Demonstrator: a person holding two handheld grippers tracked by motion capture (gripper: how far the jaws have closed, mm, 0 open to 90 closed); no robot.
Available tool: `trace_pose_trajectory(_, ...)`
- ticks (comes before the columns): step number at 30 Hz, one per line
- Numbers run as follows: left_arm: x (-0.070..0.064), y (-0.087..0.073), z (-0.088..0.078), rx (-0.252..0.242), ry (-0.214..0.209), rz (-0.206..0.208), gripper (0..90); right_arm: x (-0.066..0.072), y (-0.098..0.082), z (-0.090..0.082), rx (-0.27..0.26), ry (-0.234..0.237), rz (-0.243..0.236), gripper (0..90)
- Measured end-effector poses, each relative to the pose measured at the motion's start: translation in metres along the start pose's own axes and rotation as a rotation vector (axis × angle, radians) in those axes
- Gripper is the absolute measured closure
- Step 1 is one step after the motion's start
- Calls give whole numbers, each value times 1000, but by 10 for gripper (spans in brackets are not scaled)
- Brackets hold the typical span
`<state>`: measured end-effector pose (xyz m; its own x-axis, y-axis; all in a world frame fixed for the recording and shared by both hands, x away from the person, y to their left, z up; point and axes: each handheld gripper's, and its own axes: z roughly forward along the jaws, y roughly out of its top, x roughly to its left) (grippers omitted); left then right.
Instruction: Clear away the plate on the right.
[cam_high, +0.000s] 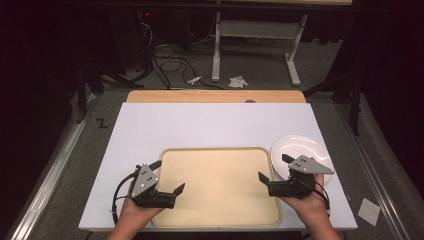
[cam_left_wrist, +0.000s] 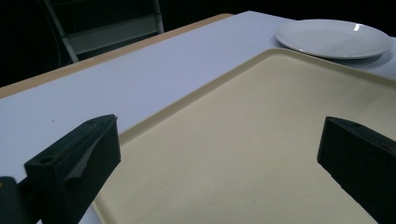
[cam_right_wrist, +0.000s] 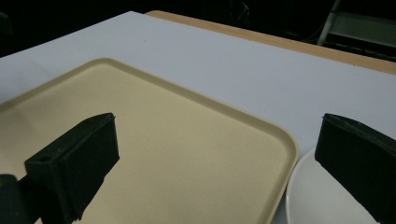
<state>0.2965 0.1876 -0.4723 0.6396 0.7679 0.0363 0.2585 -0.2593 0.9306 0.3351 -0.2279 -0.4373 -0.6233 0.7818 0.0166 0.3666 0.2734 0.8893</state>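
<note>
Tray (cam_high: 218, 210) bare, open between both claws; white plate (cam_high: 300, 146) touching tray's right edge, only obstacle.

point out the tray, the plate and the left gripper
tray (cam_high: 220, 187), high view, bare middle of its floor
plate (cam_left_wrist: 334, 37), left gripper view, centre of the dish
left gripper (cam_high: 170, 180), high view, midway between its fingertips

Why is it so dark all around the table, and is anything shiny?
High view: light falls on the white table and tray; the floor and room behind stay dim. Left gripper view: a small bright glint sits on the plate rim. Right gripper view: the background is near black, the near jaws slightly soft.
</note>
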Motion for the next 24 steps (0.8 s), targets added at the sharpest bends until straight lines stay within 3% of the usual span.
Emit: trace_pose_trajectory(24, 0, 0, 0, -11, 3, 8, 2, -7, -1, -2, -29, 6, 4, 5)
